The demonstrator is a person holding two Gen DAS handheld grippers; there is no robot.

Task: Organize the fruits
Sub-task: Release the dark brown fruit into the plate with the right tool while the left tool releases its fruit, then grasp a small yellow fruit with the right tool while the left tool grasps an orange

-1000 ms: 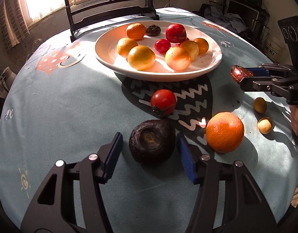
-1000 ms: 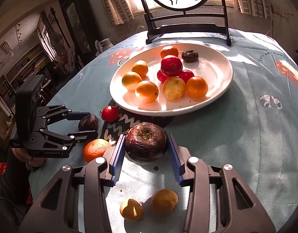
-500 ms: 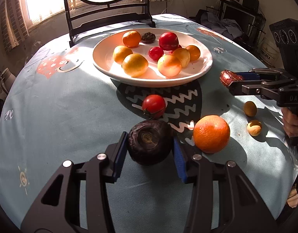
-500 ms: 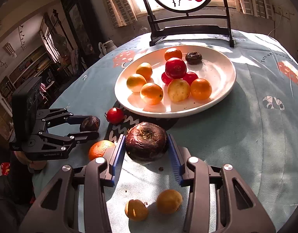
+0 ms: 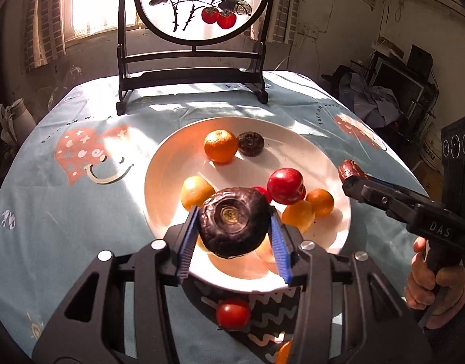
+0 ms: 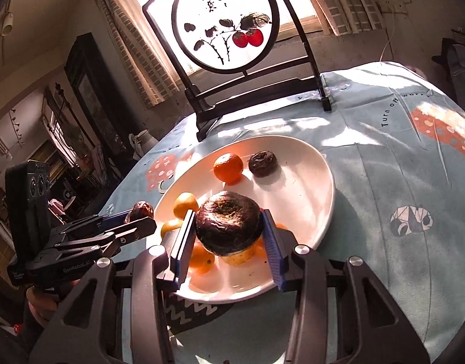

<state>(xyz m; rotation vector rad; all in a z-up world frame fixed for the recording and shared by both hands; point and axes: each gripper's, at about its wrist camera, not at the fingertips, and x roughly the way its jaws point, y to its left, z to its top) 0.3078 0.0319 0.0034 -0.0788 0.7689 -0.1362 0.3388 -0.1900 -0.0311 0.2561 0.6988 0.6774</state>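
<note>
1. Left wrist view first: we see a round table under a pale blue tablecloth (image 5: 81,212), thin printed cotton with creases, cartoon mushrooms and a dark patch of white zigzags.
2. Near the middle of the cloth sits the white plate (image 5: 172,163), wide, shallow and glossy, lit by hard sunlight.
3. Behind the plate stands a dark wooden screen (image 5: 199,6) with a round translucent panel painted with red fruit; beyond it we see a bright window, brick-patterned walls and cluttered shelves.
4. On the plate we count an orange (image 5: 220,146) with pebbled skin, a small wrinkled dark fruit (image 5: 251,143) touching it, a smooth red apple (image 5: 285,186), and several yellow and orange citrus.
5. We hold the left gripper (image 5: 234,227) over the near part of the plate, its ribbed blue pads clenched on a dark purple fruit (image 5: 234,227), round, flattish and leathery, with a pale stem scar.
6. Its jaws have just been closing, with that fruit between them.
7. In front of the plate, on the zigzag patch, lies a shiny red tomato (image 5: 233,314).
8. Right wrist view: we hold the right gripper (image 6: 229,227) above the plate's near half, jaws clamped on a second dark fruit (image 6: 228,223), shrivelled and dimpled on top.
9. Left of the plate in that view, the other black plastic gripper carries its own dark fruit at the rim.
10. A hand (image 5: 435,285) grips the right tool's handle, right of the plate.
</note>
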